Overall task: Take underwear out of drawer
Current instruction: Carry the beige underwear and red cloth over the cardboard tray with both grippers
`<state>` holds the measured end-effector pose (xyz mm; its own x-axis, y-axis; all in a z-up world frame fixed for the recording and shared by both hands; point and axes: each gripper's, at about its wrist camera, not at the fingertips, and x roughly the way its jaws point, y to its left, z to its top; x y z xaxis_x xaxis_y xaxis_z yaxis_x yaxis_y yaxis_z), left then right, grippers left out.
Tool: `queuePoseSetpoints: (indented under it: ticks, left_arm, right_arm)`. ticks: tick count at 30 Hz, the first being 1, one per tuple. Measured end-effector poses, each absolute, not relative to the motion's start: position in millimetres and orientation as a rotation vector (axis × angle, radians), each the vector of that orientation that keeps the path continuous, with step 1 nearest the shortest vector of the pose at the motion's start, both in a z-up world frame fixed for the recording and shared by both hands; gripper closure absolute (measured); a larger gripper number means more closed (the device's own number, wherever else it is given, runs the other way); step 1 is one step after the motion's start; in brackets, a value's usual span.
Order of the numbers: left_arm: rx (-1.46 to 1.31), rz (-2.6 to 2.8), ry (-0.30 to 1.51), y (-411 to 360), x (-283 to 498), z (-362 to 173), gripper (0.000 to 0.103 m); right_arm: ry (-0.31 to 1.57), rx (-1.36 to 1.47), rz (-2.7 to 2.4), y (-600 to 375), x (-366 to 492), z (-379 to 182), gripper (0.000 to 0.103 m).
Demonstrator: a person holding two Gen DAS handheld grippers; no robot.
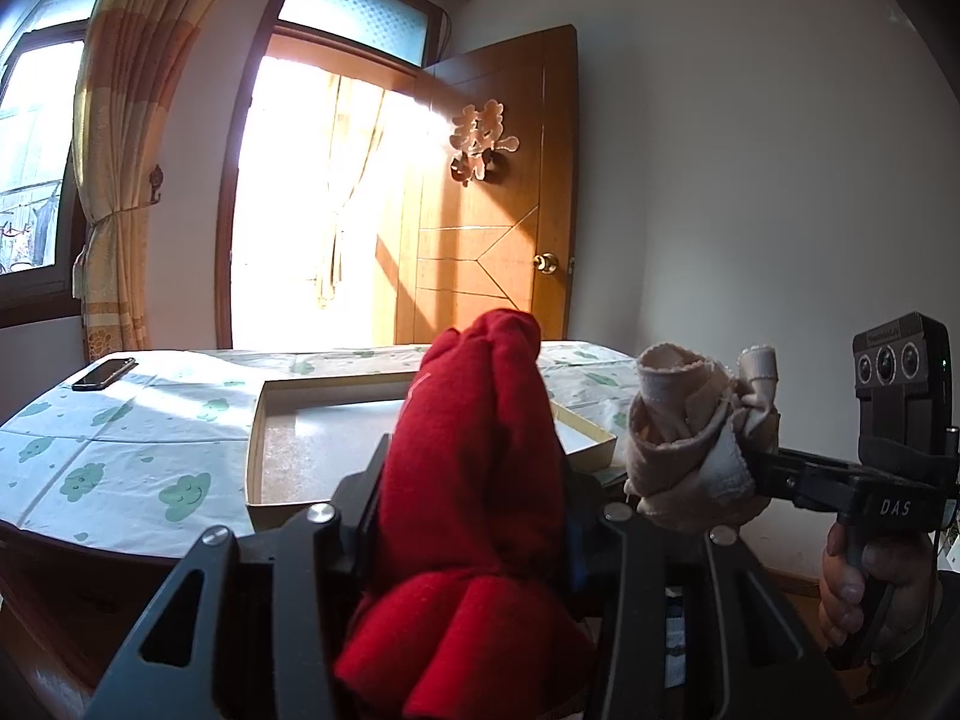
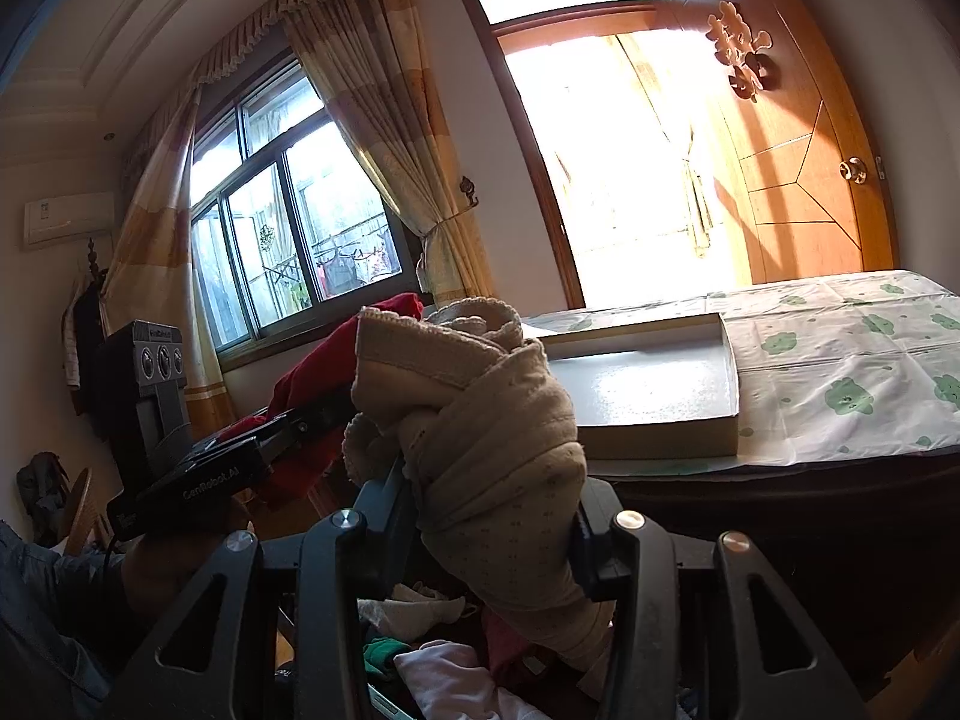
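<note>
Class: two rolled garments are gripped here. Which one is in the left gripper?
The red garment, clamped in the left gripper. The other, a beige garment, sits in the right gripper.

The left gripper (image 1: 474,480) is pointing slightly downward, its jaws clamping on a red garment (image 1: 474,450). The right gripper (image 2: 492,516) is standing at its 3 o'clock, pointing the same way and squeezing a beige garment (image 2: 480,408). A hand (image 1: 864,588) is wrapping around the right gripper's handle from below, its fingers (image 1: 840,600) curling.
</note>
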<state>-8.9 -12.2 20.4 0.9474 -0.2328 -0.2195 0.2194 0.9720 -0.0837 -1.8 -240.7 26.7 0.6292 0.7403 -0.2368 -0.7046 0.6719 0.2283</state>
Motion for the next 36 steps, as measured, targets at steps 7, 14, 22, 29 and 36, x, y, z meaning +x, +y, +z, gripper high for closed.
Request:
queuePoseSetpoints:
  ticks: [7, 14, 22, 29, 36]
  left_arm:
    - [-0.056, -0.232, 0.221, -10.5, -1.9, 26.1, 0.059]
    - [-0.036, -0.232, 0.217, -12.4, 13.7, 35.9, 0.059]
    - [-0.012, -0.217, 0.24, -20.1, 37.4, 42.0, 0.059]
    - [0.003, -0.21, 0.266, -22.9, 63.8, 53.0, 0.059]
    - [0.001, -0.212, 0.307, -24.5, 101.9, 66.4, 0.059]
  right_arm:
    - [0.315, 0.112, 0.829, -239.2, 0.1, 30.3, 0.058]
    - [0.306, 0.096, 0.828, -238.3, 9.8, 43.6, 0.058]
    - [0.332, 0.095, 0.832, -234.1, 34.8, 59.9, 0.058]
    - [0.371, 0.133, 0.838, -232.7, 63.4, 73.7, 0.058]
    - [0.416, 0.16, 0.833, -232.2, 96.6, 88.6, 0.058]
